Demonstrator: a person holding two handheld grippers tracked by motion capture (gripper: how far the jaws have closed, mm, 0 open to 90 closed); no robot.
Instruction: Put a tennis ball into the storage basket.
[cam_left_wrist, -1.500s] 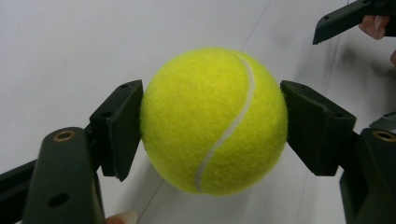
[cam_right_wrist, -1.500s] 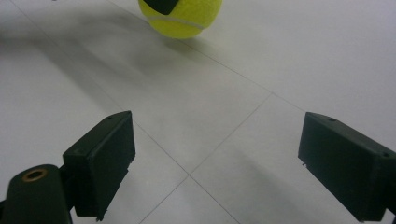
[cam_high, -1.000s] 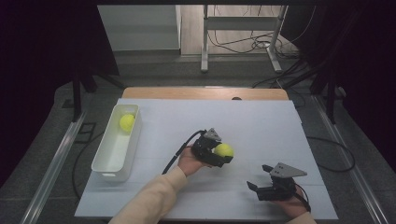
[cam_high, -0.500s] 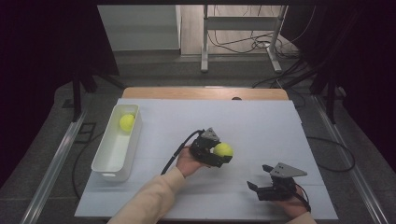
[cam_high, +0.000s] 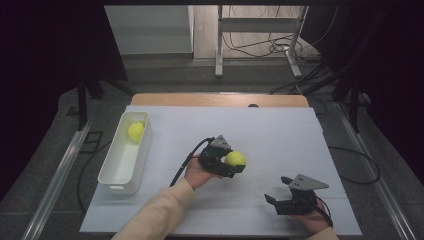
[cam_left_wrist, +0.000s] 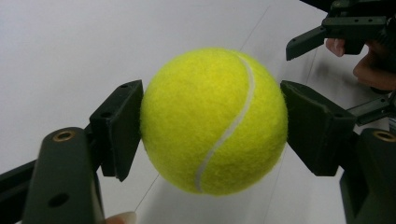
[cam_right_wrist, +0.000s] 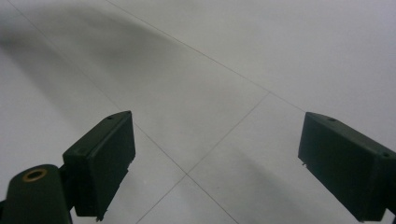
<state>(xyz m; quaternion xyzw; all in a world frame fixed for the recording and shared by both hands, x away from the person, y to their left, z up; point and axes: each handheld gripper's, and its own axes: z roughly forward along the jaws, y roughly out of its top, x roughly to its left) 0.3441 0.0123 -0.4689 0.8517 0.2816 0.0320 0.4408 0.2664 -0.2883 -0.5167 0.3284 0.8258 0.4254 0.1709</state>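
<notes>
a yellow tennis ball (cam_left_wrist: 214, 121) is pinched between the jaws of the left gripper (cam_high: 231, 164), above the white table (cam_high: 280, 135). the right gripper (cam_high: 281, 196) is held with jaws spread, nothing between them.

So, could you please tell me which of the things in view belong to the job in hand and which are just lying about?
Part of the job:
- tennis ball clamped in the left gripper
- white bin
- second tennis ball inside the bin

Just lying about:
- right gripper, open, idle over the table
- cables on the floor
</notes>
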